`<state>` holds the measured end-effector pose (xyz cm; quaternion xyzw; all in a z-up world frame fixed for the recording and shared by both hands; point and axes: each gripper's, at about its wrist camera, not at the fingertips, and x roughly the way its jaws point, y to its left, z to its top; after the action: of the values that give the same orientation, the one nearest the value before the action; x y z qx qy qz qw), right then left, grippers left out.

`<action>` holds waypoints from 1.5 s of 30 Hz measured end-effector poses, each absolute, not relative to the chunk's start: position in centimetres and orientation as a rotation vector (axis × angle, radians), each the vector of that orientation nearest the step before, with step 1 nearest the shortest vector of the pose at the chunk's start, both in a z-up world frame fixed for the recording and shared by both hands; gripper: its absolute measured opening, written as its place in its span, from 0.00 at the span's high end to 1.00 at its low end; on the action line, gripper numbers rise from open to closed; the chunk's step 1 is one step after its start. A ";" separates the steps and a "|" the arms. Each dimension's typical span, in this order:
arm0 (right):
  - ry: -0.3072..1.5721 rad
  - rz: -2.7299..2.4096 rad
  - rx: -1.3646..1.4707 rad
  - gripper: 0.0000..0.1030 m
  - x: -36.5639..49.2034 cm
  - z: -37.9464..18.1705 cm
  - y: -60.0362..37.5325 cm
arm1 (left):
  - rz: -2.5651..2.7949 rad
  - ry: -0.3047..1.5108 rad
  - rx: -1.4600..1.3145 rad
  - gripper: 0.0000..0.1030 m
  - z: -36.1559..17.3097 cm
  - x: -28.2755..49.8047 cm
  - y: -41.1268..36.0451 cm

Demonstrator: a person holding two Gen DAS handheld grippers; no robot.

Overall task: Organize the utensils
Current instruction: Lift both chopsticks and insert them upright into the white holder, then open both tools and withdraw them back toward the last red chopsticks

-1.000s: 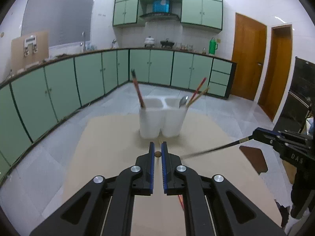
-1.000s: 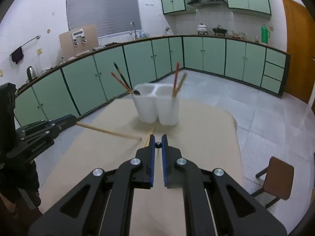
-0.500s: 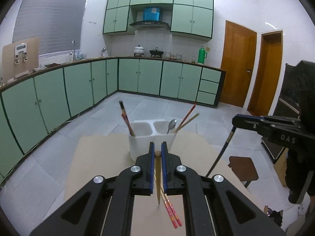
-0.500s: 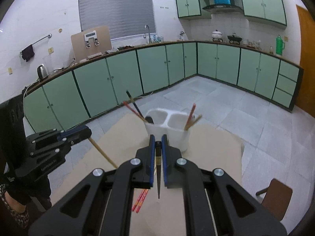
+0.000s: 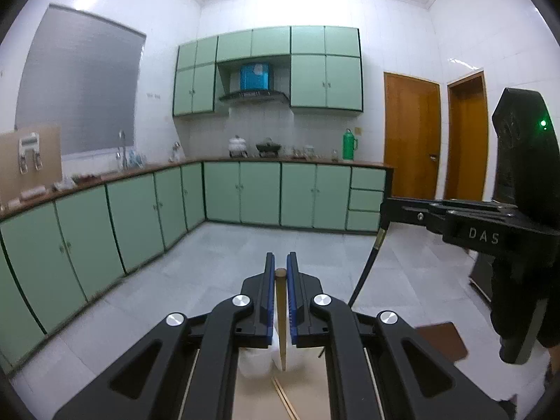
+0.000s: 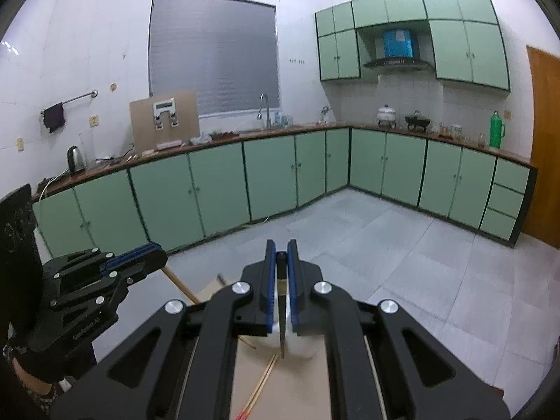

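My left gripper (image 5: 280,273) is shut on a light wooden chopstick (image 5: 281,318) that hangs down over the white holder (image 5: 255,362), mostly hidden behind the jaws. My right gripper (image 6: 280,259) is shut on a dark chopstick (image 6: 281,315) that points down at the white holder (image 6: 304,348). Each gripper shows in the other's view: the right one (image 5: 385,206) with its dark chopstick (image 5: 365,269), the left one (image 6: 154,255) with its wooden chopstick (image 6: 180,283). Loose chopsticks (image 6: 260,383) lie on the tan table (image 6: 301,388).
Green kitchen cabinets (image 6: 217,189) line the walls across a grey tiled floor (image 6: 402,245). A brown stool (image 5: 442,343) stands right of the table. More chopsticks (image 5: 285,399) lie on the table below the left gripper.
Both grippers have risen and tilted up, each carrying its chopstick from lying flat to hanging upright above the holder. The holder has dropped low in both views.
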<state>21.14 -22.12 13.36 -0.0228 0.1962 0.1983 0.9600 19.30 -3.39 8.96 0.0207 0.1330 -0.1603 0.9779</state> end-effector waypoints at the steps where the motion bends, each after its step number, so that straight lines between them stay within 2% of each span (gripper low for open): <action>1: 0.389 0.396 -0.047 0.94 21.9 13.5 -22.1 | -0.319 0.259 0.043 0.94 9.3 20.0 -3.5; 8: 0.392 0.343 -0.068 0.94 27.2 11.8 -21.5 | -0.292 0.251 0.050 0.94 9.1 24.9 -4.5; 20: 0.529 0.333 -0.029 0.94 32.4 3.3 -20.8 | -0.262 0.386 0.023 0.94 1.8 32.2 -4.9; 29: 0.607 0.333 -0.035 0.93 32.5 0.3 -19.9 | -0.250 0.493 0.025 0.93 -2.3 33.7 -4.0; 30: 0.607 0.331 -0.031 0.90 32.4 0.3 -20.1 | -0.251 0.495 0.026 0.92 -2.3 33.6 -4.0; 37: 0.550 0.281 0.002 0.60 29.6 2.1 -22.1 | -0.240 0.467 0.006 0.67 -0.7 31.1 -2.8; 40: 0.506 0.255 0.018 0.35 26.9 2.7 -23.4 | -0.230 0.439 -0.019 0.53 0.2 28.9 -1.9; 43: 0.465 0.230 0.011 0.20 24.0 2.9 -24.5 | -0.217 0.417 -0.009 0.41 0.5 26.0 -1.3; 45: 0.445 0.226 0.012 0.13 21.9 2.6 -24.8 | -0.214 0.409 -0.014 0.37 0.4 24.2 -0.8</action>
<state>21.88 -24.84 2.62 0.0058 0.2200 0.1118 0.9691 24.16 -0.84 0.37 -0.0070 0.2029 -0.1059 0.9734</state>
